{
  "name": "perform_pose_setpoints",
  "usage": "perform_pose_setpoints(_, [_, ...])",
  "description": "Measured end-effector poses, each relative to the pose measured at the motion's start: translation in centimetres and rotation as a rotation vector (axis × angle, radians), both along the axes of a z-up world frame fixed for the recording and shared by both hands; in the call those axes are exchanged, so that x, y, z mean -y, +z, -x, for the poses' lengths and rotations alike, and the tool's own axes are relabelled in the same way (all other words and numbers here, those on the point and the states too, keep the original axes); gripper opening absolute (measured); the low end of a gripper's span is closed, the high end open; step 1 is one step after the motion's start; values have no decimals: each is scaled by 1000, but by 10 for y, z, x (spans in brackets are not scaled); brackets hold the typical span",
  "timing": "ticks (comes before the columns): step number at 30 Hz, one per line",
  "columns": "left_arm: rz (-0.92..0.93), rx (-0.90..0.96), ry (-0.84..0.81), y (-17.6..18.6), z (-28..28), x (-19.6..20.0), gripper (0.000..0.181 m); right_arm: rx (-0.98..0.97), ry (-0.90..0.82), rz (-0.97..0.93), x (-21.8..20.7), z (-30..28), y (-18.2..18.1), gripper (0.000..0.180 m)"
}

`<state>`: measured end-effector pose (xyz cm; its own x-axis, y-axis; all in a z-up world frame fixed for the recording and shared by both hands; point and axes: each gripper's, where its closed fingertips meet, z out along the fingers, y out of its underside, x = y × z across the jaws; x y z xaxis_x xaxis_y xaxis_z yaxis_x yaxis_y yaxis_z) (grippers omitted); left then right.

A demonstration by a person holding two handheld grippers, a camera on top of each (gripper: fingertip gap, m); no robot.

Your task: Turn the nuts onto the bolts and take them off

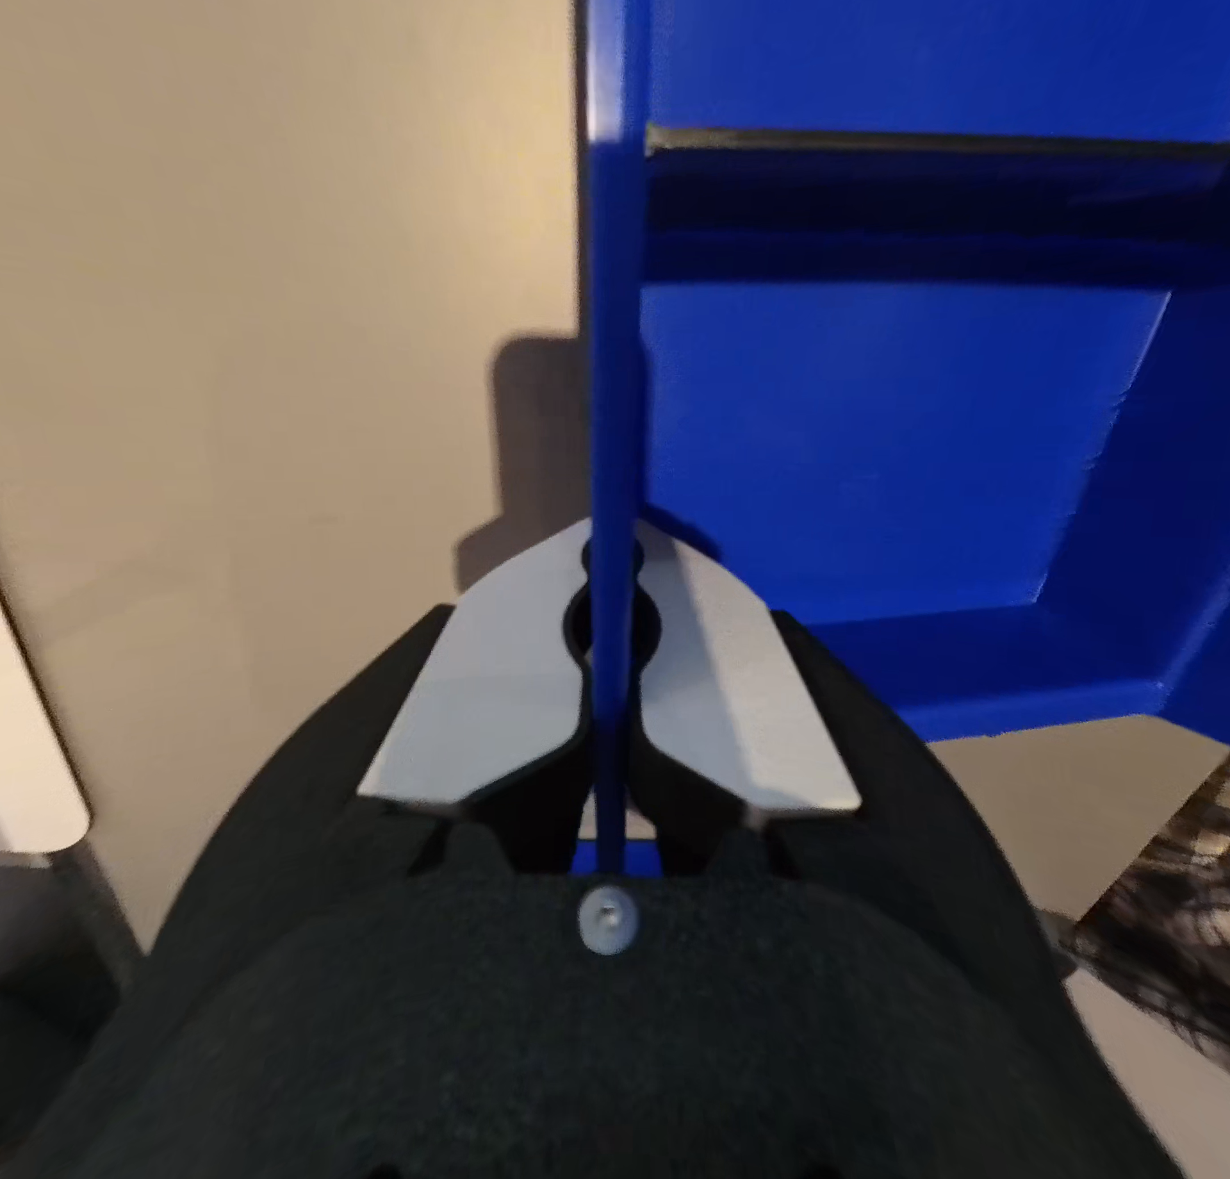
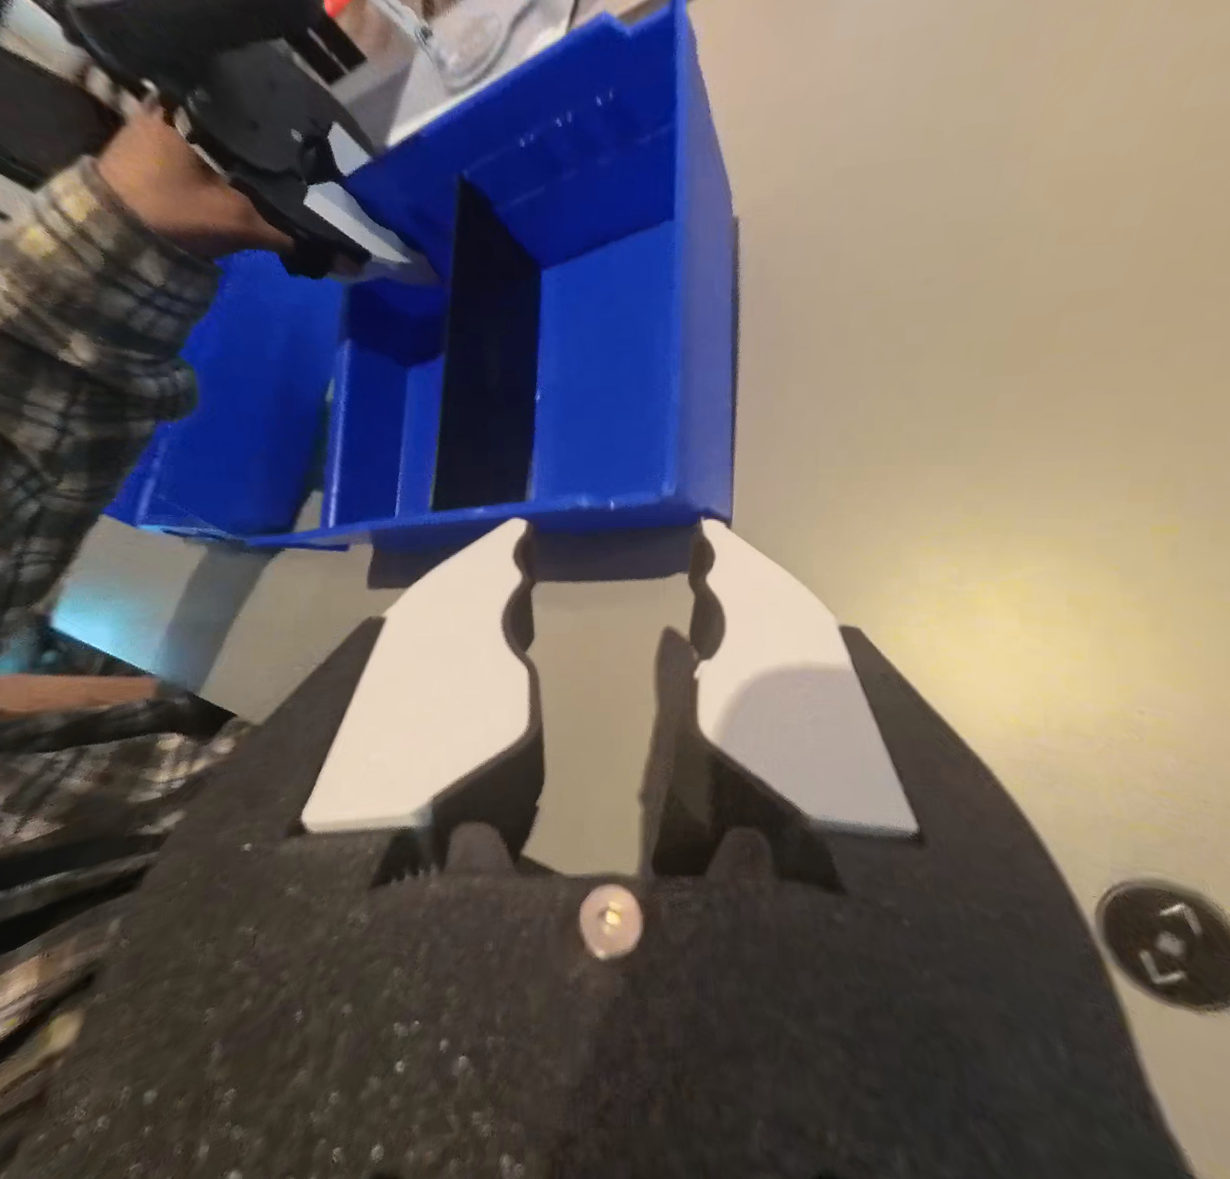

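Note:
No nuts or bolts show in either view. A blue plastic bin (image 2: 632, 375) with a black divider (image 2: 486, 348) stands on the beige table (image 2: 965, 348). My left gripper (image 1: 609, 548) is shut on the bin's thin side wall (image 1: 609, 348), which runs edge-on between its white fingers (image 1: 506, 668). The bin's inside (image 1: 898, 448) lies to the right and looks empty where visible. In the right wrist view the left gripper (image 2: 393, 261) clamps the bin's far left wall. My right gripper (image 2: 612, 541) is open, its tips at the bin's near wall (image 2: 612, 514); I cannot tell if they touch it.
A person's hand (image 2: 180, 195) and plaid sleeve (image 2: 73, 348) hold the left gripper. A black round disc (image 2: 1171, 947) lies on the table at the lower right. Blurred clutter stands beyond the bin at the back (image 2: 466, 35). A white object (image 1: 33, 747) is at the left edge. One gripper's finger ends stand about 30 cm off the other's. My left tips are about 50 cm from the black round disc (image 2: 1171, 947), my right tips only 20 cm.

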<state>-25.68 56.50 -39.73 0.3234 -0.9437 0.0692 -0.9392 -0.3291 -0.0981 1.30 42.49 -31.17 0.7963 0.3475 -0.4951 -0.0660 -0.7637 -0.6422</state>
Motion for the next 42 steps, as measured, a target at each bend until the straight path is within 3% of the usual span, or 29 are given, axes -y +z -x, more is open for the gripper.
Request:
perform_pose_setpoints(8, [72,91,31,-17,-2,16,6,287,61,27,-47,23,11,56])
perform_pose_setpoints(13, [-44,134,57,11,6,1,31,418,59,113,-63,22,8,72])
perform_pose_setpoints(16, [-135,287,63,62,12,4,45,448,60,177,-68,22,3,75])
perform_pose_setpoints(20, [-312,619,59,158,36,33,68,490,60,238,-79,25,-9,77])
perform_pose_setpoints(23, [-465,920,62,228,75,78,75,509,77,290,-84,30,-20,76])
perform_pose_setpoints(26, [-569,1190,83,270,126,136,75,532,95,345,-87,36,-31,72])
perform_pose_setpoints(29, [-606,1318,117,270,174,193,68,578,109,399,-88,39,-42,62])
perform_pose_setpoints(33, [-589,1403,182,239,214,244,70,616,123,499,-87,39,-56,41])
perform_pose_setpoints(36, [-552,1433,242,215,229,261,70,660,135,551,-89,32,-64,7])
perform_pose_setpoints(42, [-500,1482,359,187,245,256,66,658,272,553,-105,22,-65,3])
